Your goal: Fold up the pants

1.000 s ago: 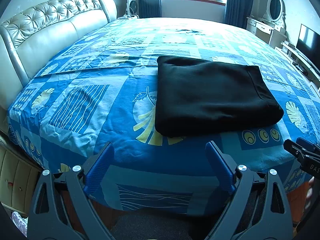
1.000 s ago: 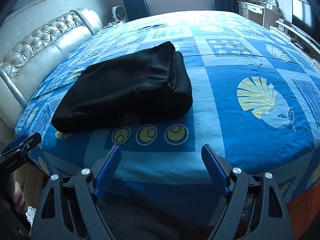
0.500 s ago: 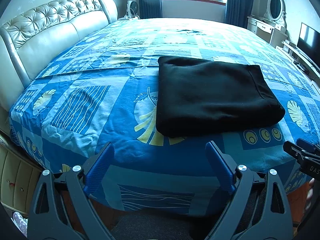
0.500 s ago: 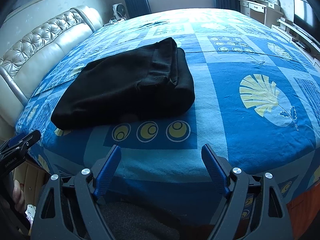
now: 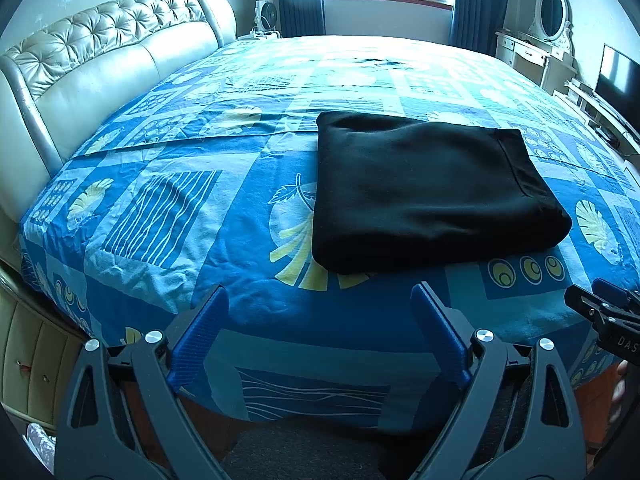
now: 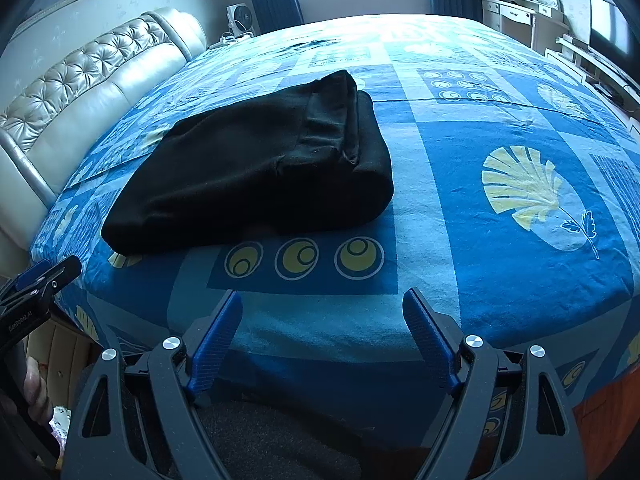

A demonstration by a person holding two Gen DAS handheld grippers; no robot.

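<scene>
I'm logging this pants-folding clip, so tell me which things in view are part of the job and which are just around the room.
Part of the job:
- black pants, folded on the bed
- left gripper, open
- right gripper, open
- blue patterned bedspread

Just around:
- tufted headboard
- small fan
- dressing table with mirror
- TV

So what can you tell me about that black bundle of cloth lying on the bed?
The black pants lie folded into a thick, roughly rectangular stack of several layers. The fabric looks soft, matte and fairly heavy, like fleece or knit. A stitched band, likely the waistband or a hem, runs along its right edge. The stack rests flat on the blue patterned bedspread, near the bed's front edge, just behind three yellow circles. Nothing else touches it.
</scene>
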